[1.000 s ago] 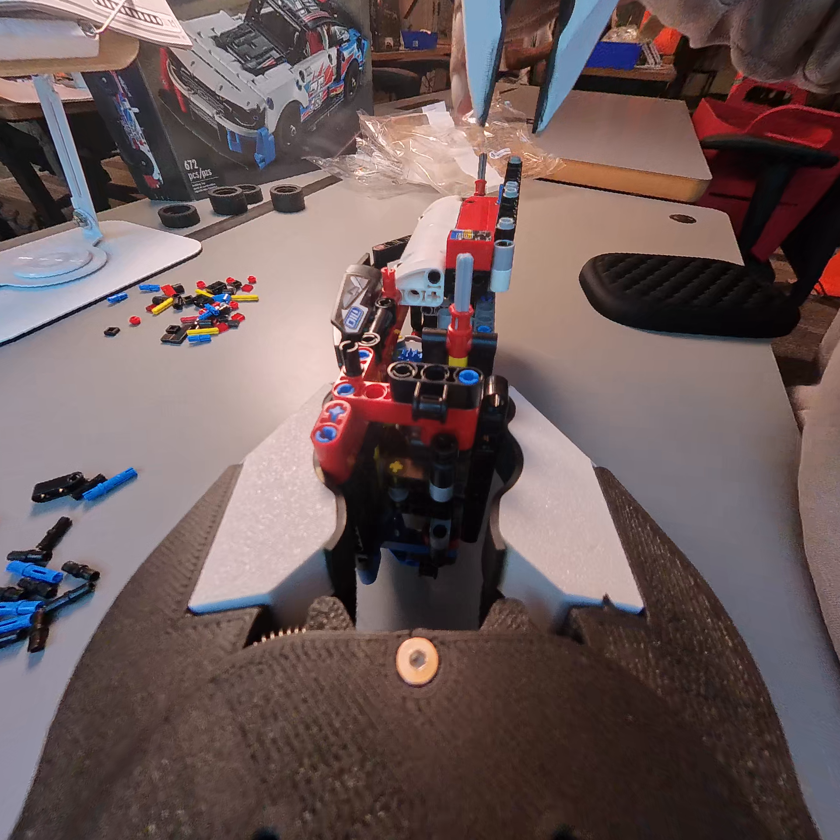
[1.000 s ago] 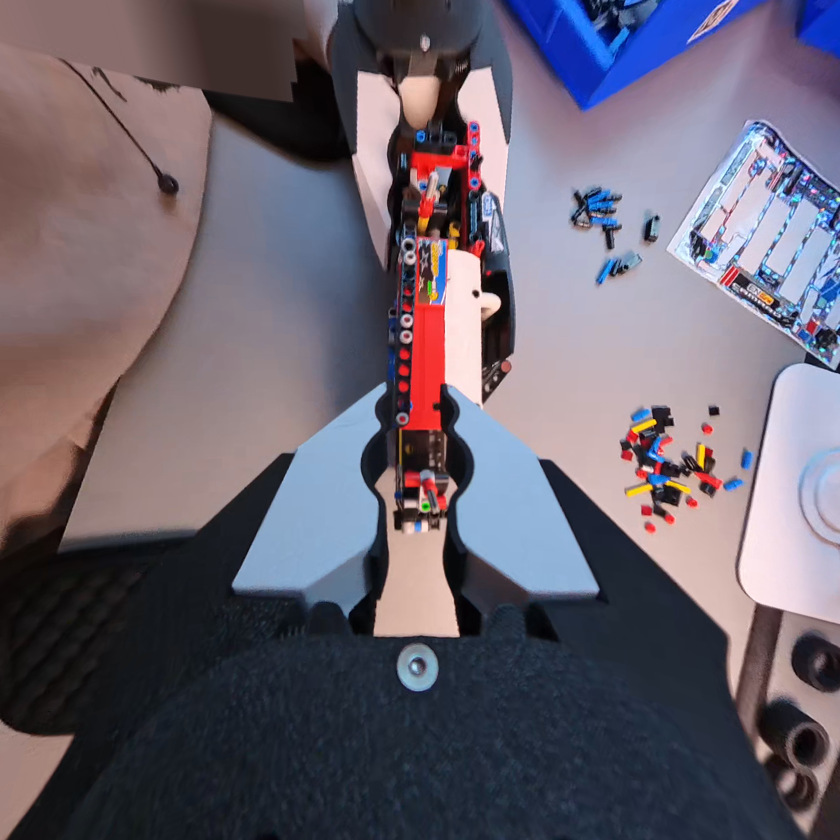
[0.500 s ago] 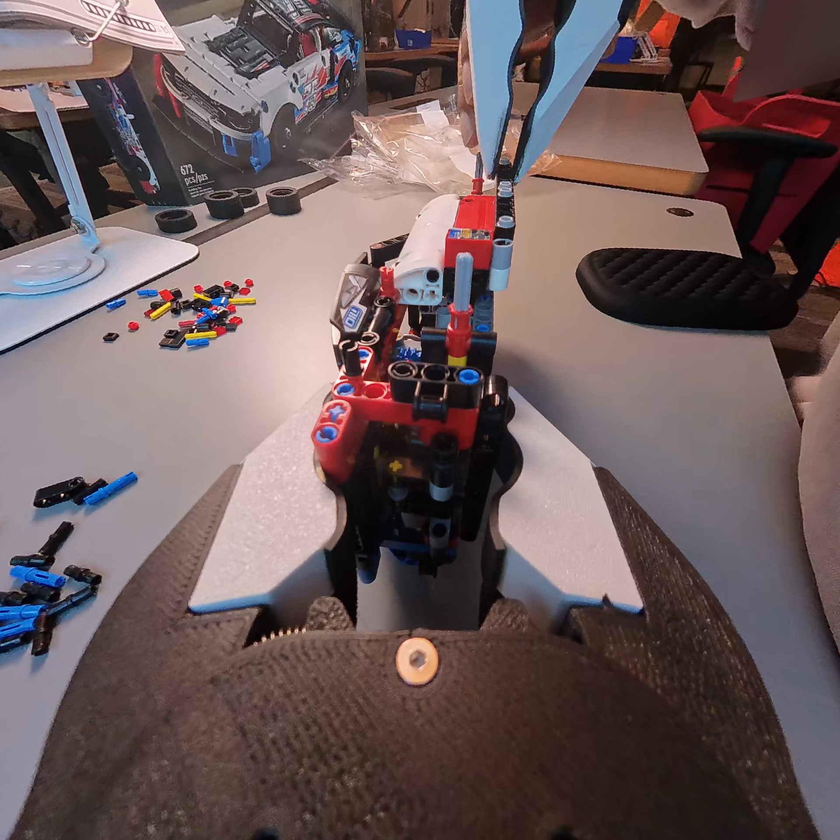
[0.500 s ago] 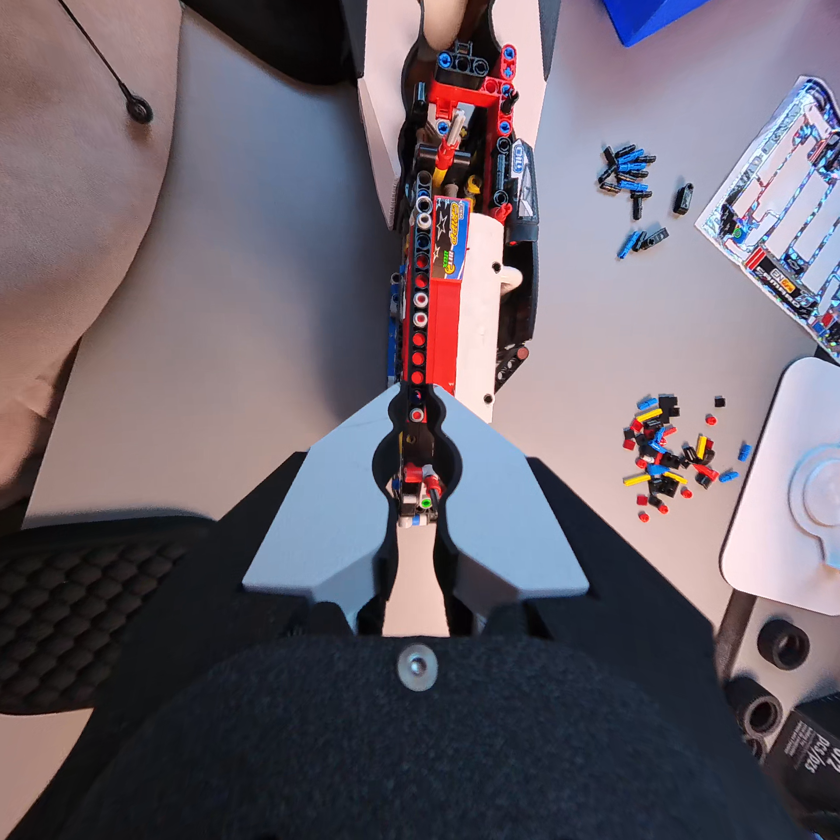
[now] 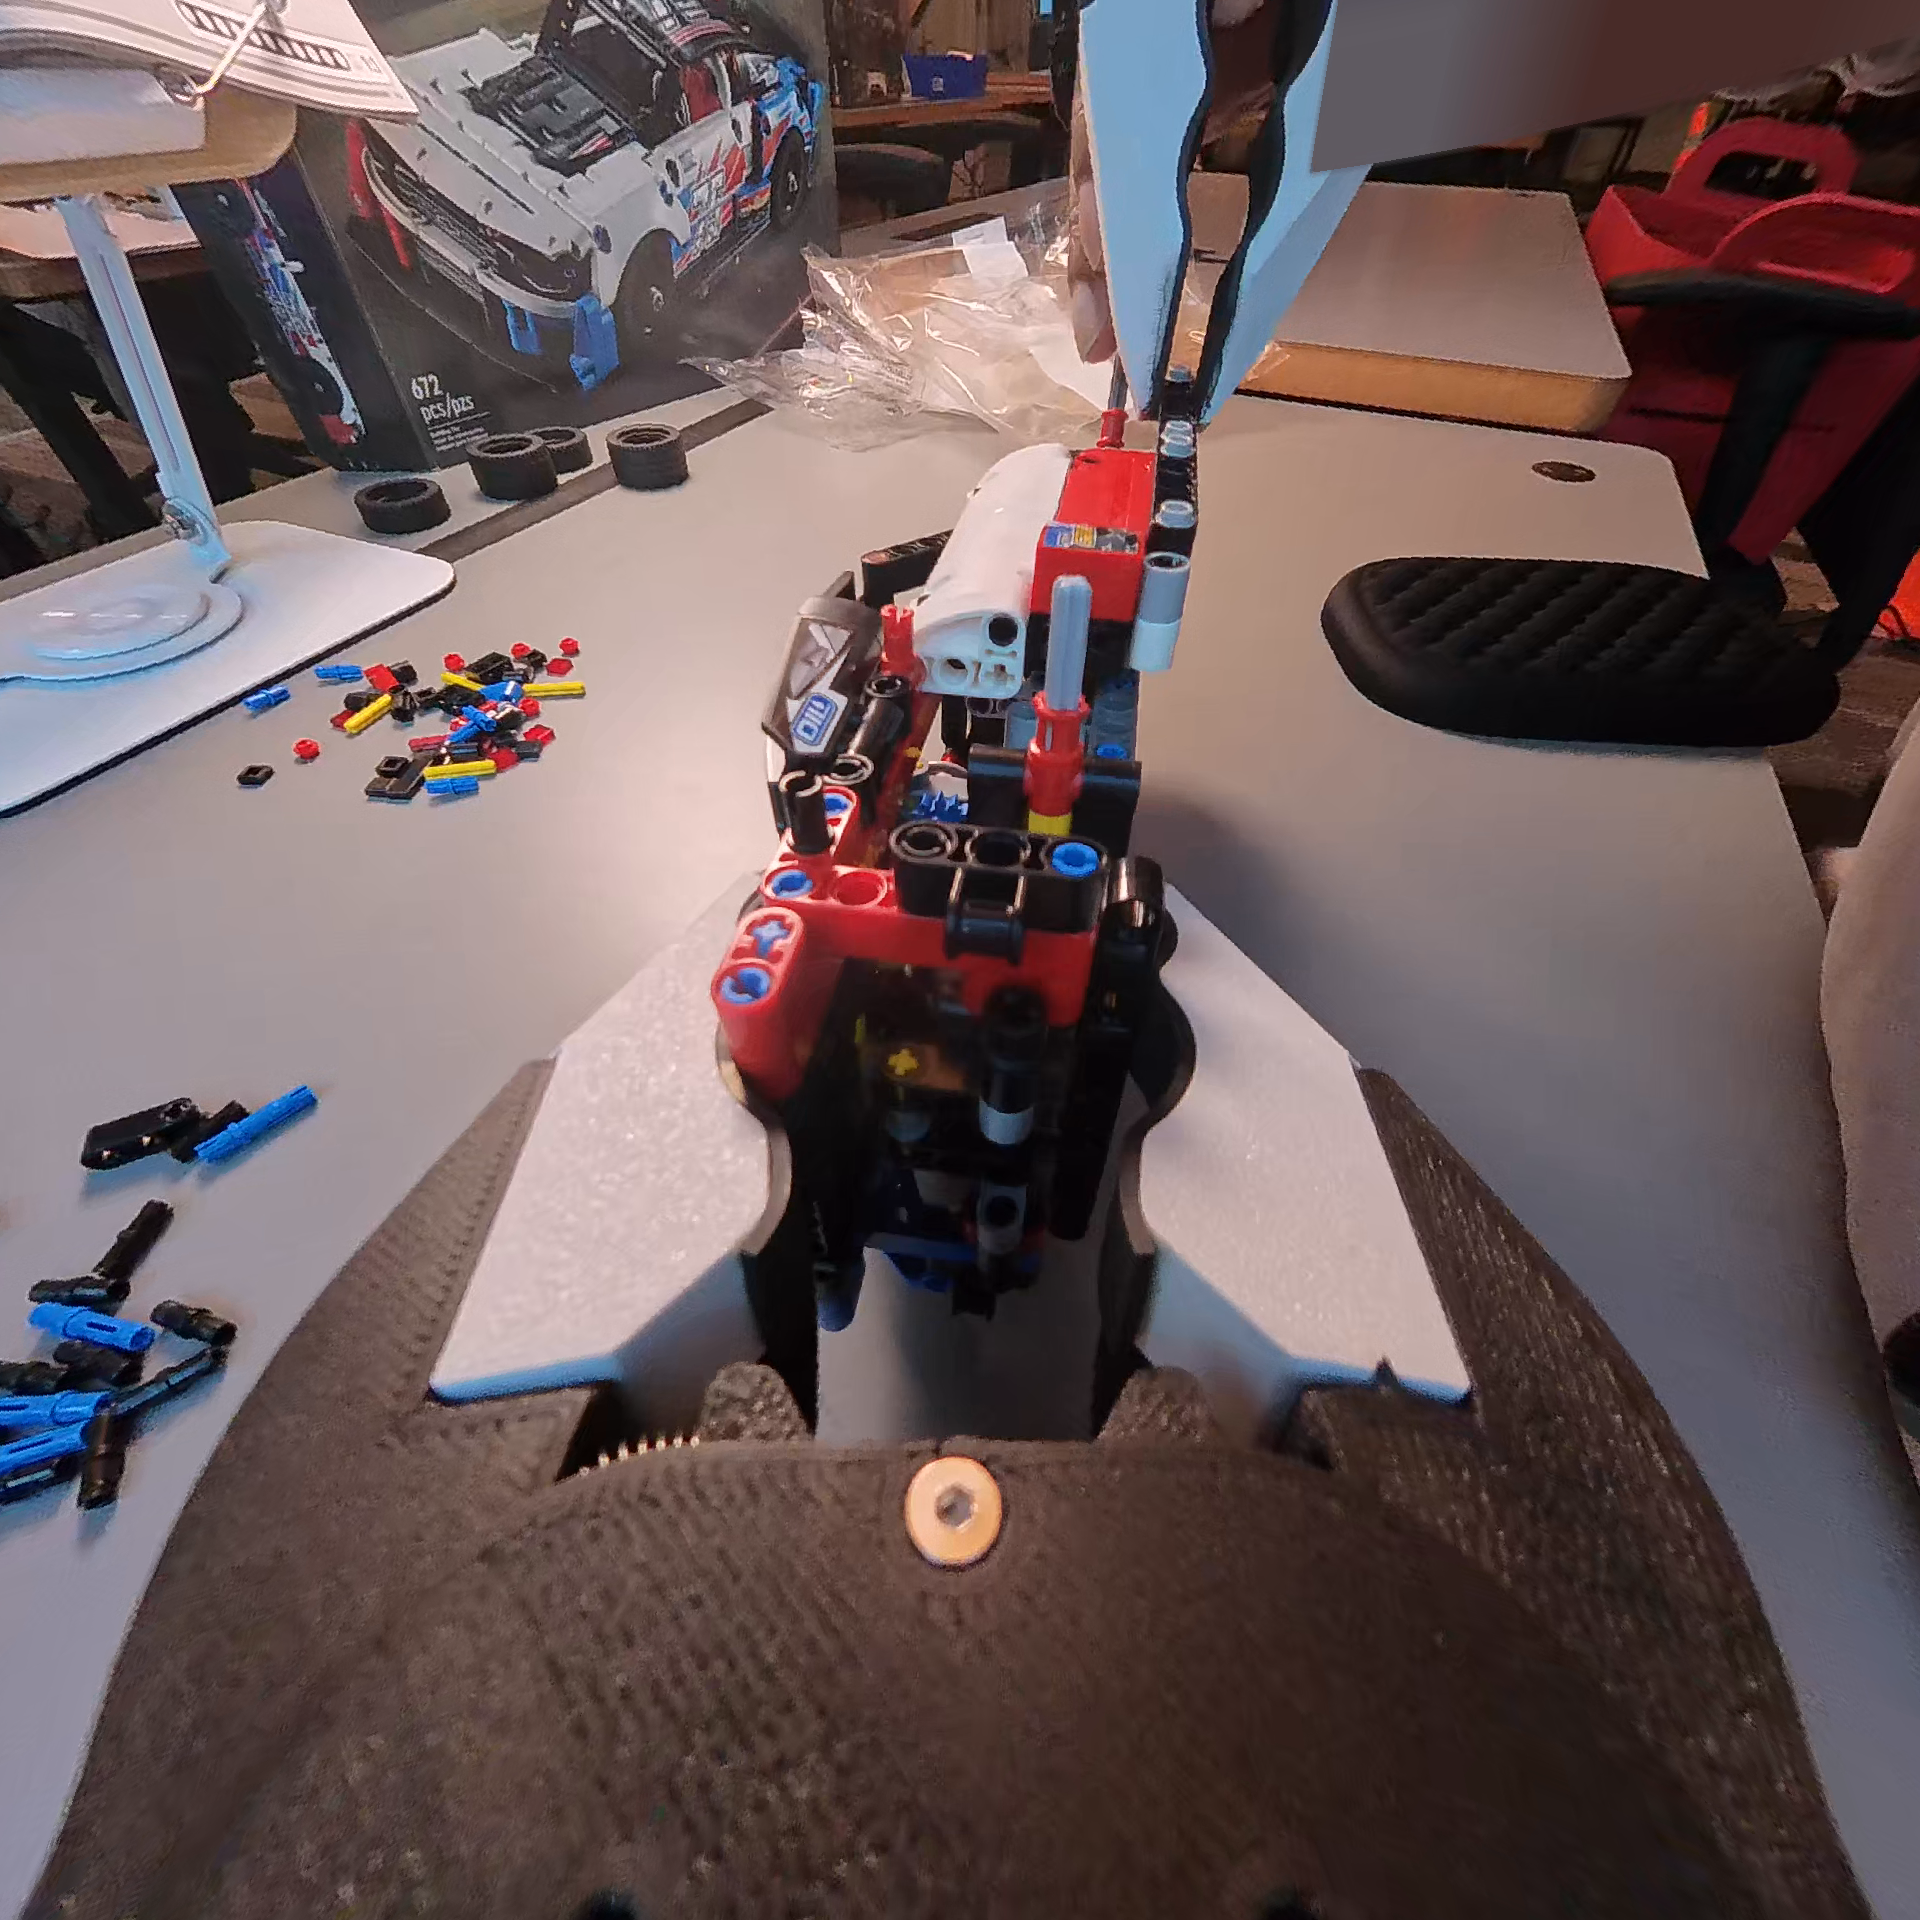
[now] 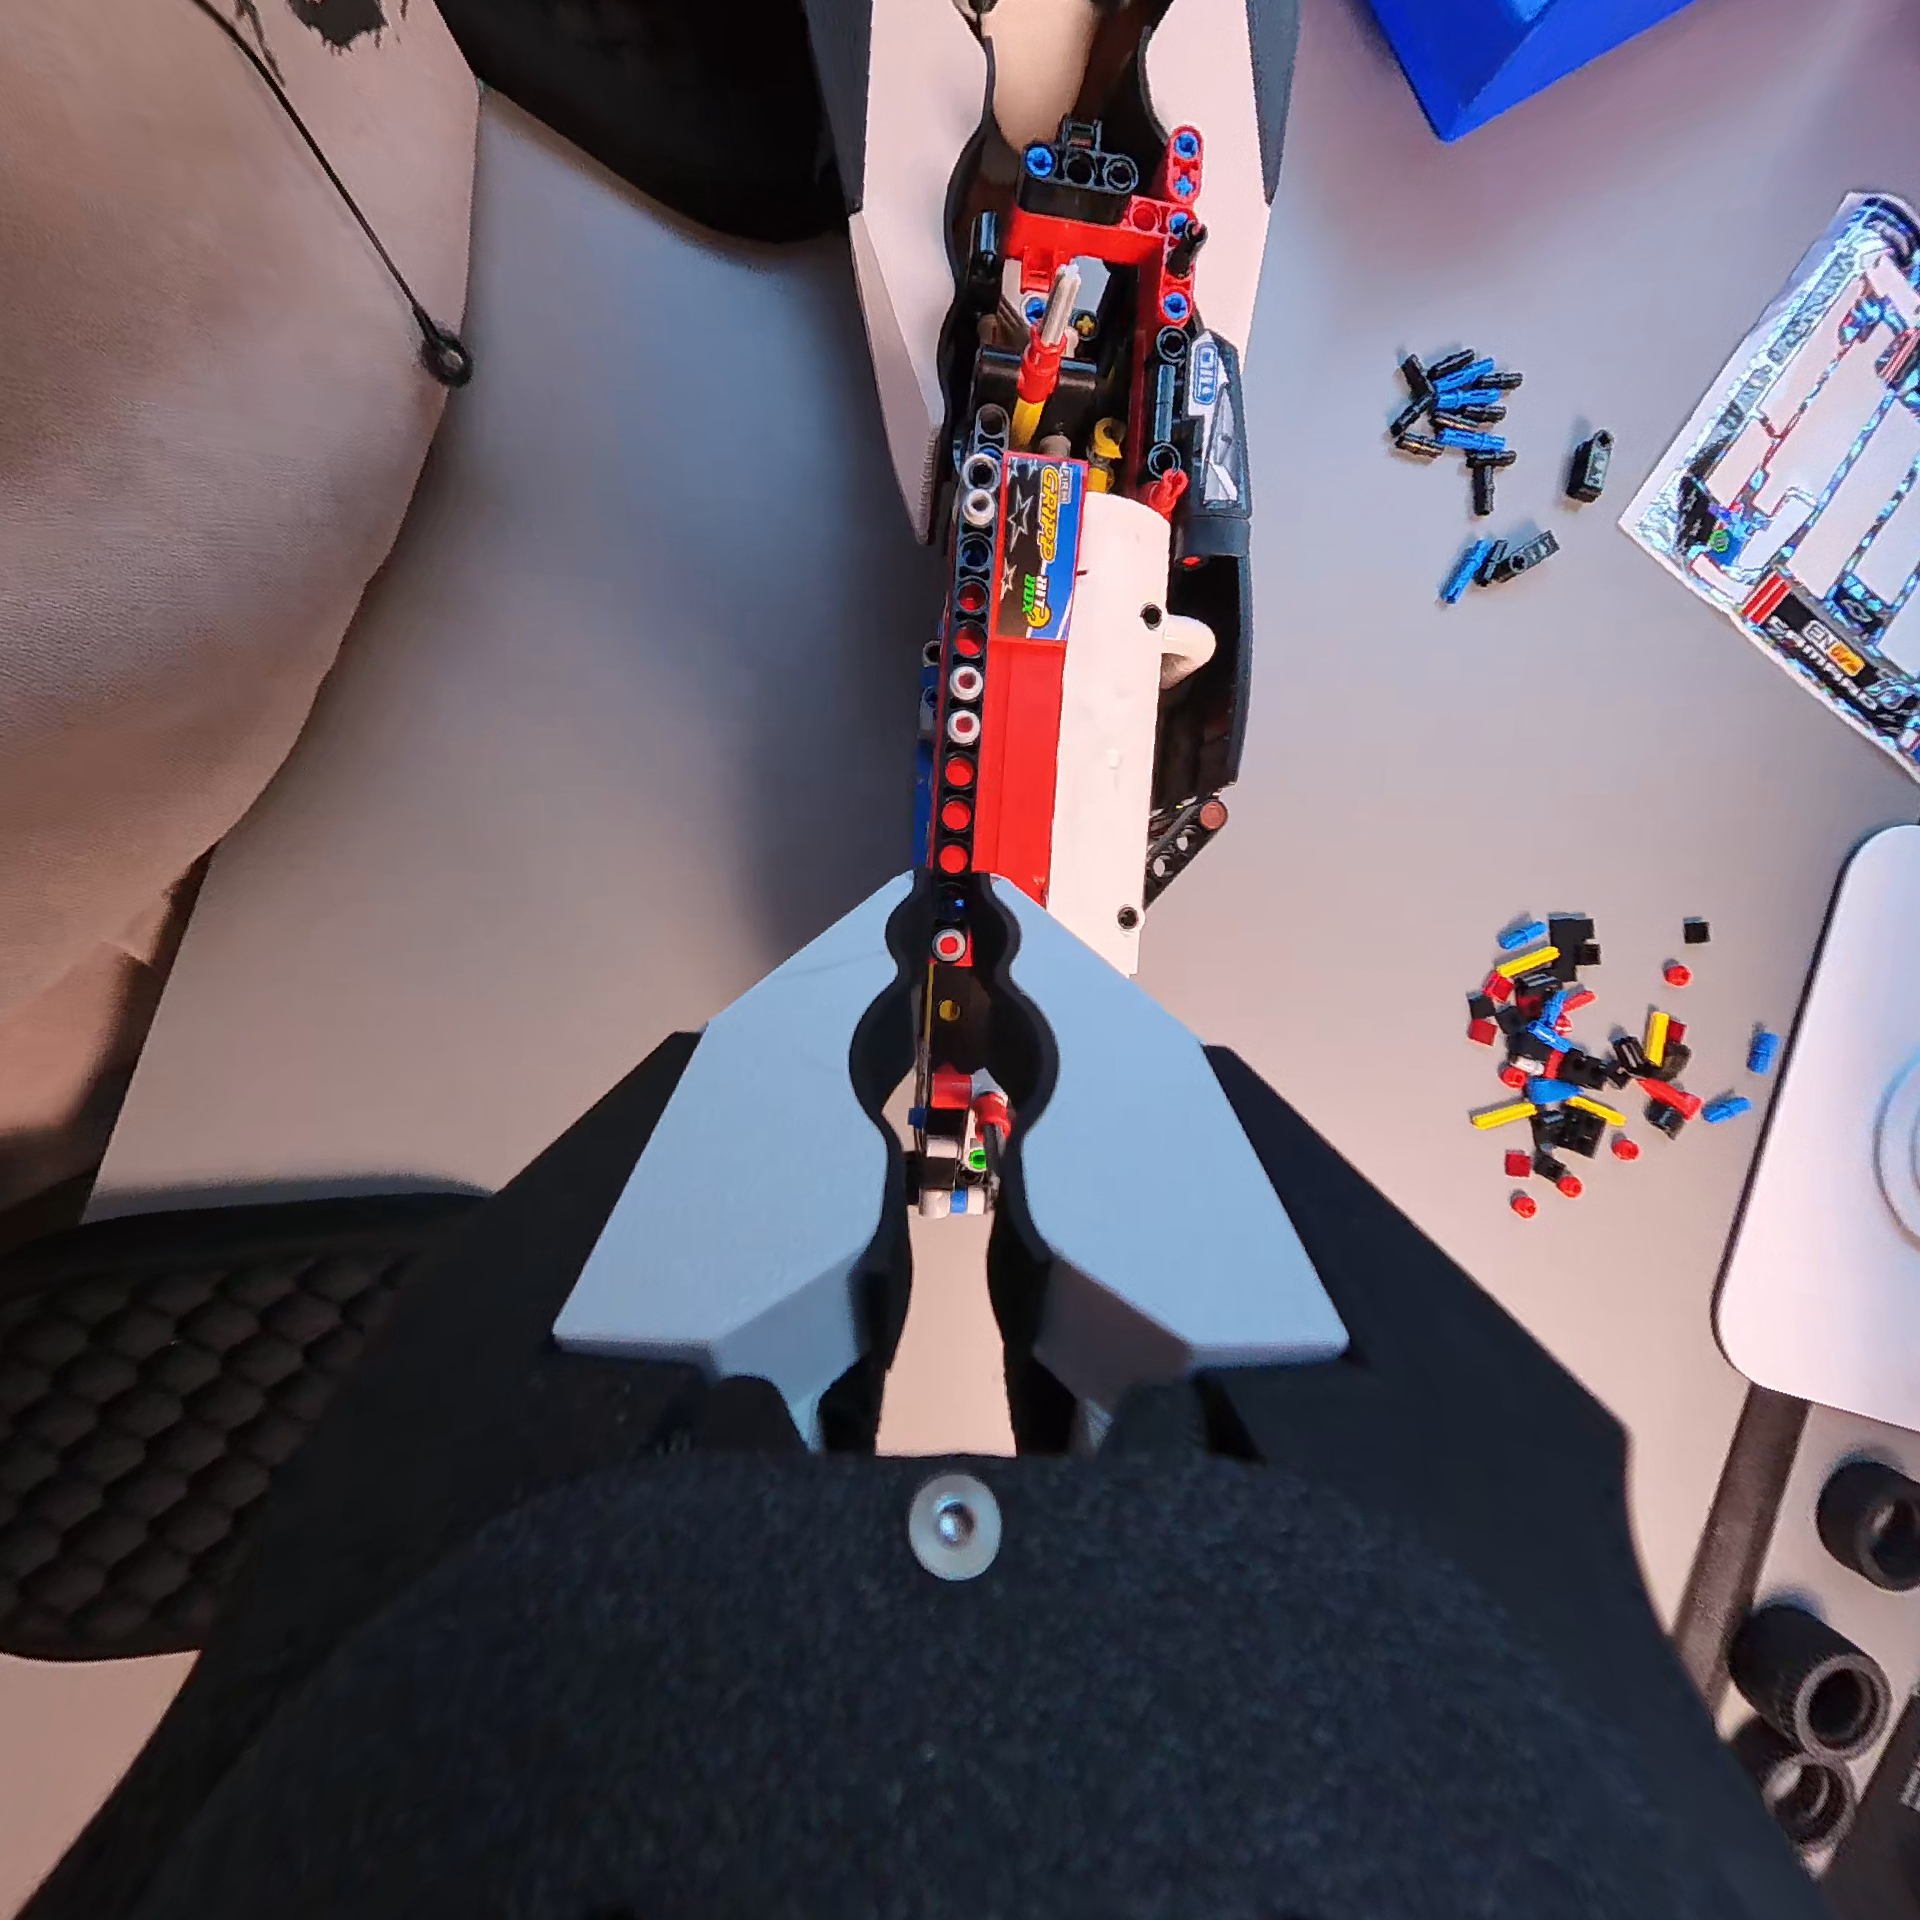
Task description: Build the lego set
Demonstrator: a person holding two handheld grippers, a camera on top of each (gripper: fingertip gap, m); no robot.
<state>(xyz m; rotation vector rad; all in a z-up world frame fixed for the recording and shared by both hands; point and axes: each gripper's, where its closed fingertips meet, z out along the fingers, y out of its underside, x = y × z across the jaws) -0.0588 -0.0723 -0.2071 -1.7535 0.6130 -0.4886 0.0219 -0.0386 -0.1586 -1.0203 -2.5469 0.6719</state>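
Clamping model [image 5: 966, 935]: left gripper [image 5: 961, 1049] wide at rear; right gripper [image 6: 951, 925] narrow on black beam [image 6: 961, 727].

A grey desk [image 5: 1403, 831] fills both views. In the left wrist view, a white lamp base [image 5: 156, 623] sits at the upper left, crumpled clear plastic bags [image 5: 935, 343] lie at top centre, and a black mesh armrest [image 5: 1579, 649] and a red chair [image 5: 1766, 270] show at the right. In the right wrist view, a blue bin [image 6: 1507, 52] occupies the top right corner.
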